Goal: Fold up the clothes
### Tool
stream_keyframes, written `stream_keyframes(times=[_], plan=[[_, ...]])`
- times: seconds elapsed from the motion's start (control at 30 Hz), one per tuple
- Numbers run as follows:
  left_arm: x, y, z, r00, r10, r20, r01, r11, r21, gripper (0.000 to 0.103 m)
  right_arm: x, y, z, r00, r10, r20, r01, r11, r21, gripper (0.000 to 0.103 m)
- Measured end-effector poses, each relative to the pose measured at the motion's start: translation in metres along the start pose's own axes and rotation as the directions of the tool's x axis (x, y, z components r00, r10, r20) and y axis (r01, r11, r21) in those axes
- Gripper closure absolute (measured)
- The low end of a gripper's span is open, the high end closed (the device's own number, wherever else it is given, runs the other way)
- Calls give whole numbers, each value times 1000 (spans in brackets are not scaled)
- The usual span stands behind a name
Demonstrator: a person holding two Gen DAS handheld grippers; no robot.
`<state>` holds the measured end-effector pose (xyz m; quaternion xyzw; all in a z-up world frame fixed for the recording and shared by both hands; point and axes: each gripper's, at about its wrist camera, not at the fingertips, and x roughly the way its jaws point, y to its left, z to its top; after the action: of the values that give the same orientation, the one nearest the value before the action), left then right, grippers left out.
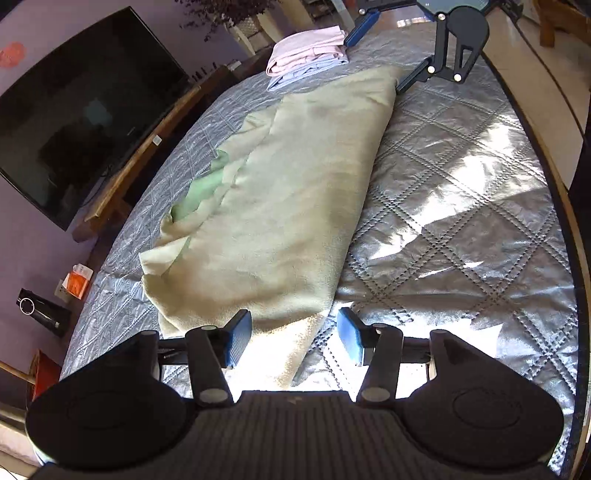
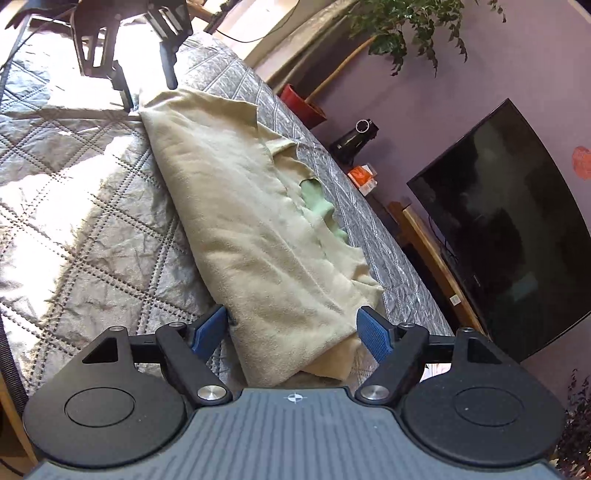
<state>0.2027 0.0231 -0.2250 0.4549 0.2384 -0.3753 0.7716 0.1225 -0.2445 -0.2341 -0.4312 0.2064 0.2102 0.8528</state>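
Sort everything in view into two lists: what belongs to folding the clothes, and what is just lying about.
Belongs to the job:
- pale yellow-green fleece cloth, folded lengthwise on the grey quilted bedspread
- stack of folded pink and blue clothes
- left gripper and right gripper, both open

Just lying about:
- black flat television
- orange box
- black speaker
- green houseplant

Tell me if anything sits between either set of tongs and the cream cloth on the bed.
Nothing visible does. The left tongs stand open at one end of the cream cloth, the right tongs open at the other end, both with cloth already between the pads. The folded stack lies beyond the far end, clear of both.
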Motion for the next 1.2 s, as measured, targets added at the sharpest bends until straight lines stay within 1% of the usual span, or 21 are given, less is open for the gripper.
stream_keyframes(times=[0.07,0.13,0.2,0.3,0.37,0.43,0.5,0.53,0.57,0.6,0.67,0.77,0.87,0.93,0.97,1.0,1.03,1.07,1.13,1.17,1.2], plan=[[3,3,0,1000,8,-4,-8,1000,3,17,2,2,-3,1000,-10,-11,10,1000,6,22],[6,6,0,1000,20,-6,-20,1000,7,15,5,-1,-6,1000,-26,-17,27,999,43,22],[8,6,-3,999,31,22,-32,998,50,8,8,-5,-8,999,-36,-19,38,996,78,22],[8,0,-7,995,79,67,-89,983,159,7,8,-2,-10,998,-58,-12,59,997,55,22],[8,2,-7,996,60,68,-71,983,167,9,9,-1,-11,998,-66,-11,67,997,43,22],[9,5,-7,997,33,65,-43,986,164,22,9,-2,-13,998,-69,-13,70,995,71,22],[8,6,-6,998,7,60,-17,986,167,39,10,-4,-14,998,-66,-18,68,992,110,22],[10,5,-6,999,0,49,-9,985,173,49,10,-4,-14,997,-70,-15,71,990,118,22],[11,3,-6,999,-4,36,-2,983,183,67,10,-5,-13,997,-73,-12,74,989,125,22],[12,2,-6,1000,-11,29,5,982,187,75,10,-5,-12,997,-74,-10,74,989,127,22],[12,0,-7,1000,-23,22,18,982,189,82,10,-7,-12,997,-74,-6,74,988,134,22],[12,-6,-10,999,10,39,-19,973,231,76,10,-10,-13,999,-50,-10,51,987,155,22],[10,-11,-14,997,42,58,-55,966,253,73,7,-3,-13,1000,-13,-7,14,995,102,22],[11,-13,-15,993,88,75,-105,963,249,61,7,5,-13,1000,-6,-3,6,998,58,22],[12,-12,-15,990,114,83,-131,962,238,48,7,7,-12,1000,-4,-2,4,999,39,22],[13,-9,-16,988,130,87,-146,965,216,38,9,8,-12,1000,-10,4,10,1000,28,23],[13,-5,-15,989,121,84,-135,973,185,38,11,8,-12,1000,-14,8,14,1000,17,23],[13,-1,-14,992,99,75,-110,980,165,41,14,7,-11,1000,-12,8,12,1000,11,24],[15,2,-12,998,55,44,-61,986,156,61,21,4,-9,1000,-7,12,7,1000,-11,28],[17,-1,-11,999,38,20,-41,985,170,89,24,3,-6,1000,6,11,-6,999,-37,38],[18,-6,-11,999,46,14,-48,980,194,96,27,3,-4,1000,18,4,-18,998,-61,46]])
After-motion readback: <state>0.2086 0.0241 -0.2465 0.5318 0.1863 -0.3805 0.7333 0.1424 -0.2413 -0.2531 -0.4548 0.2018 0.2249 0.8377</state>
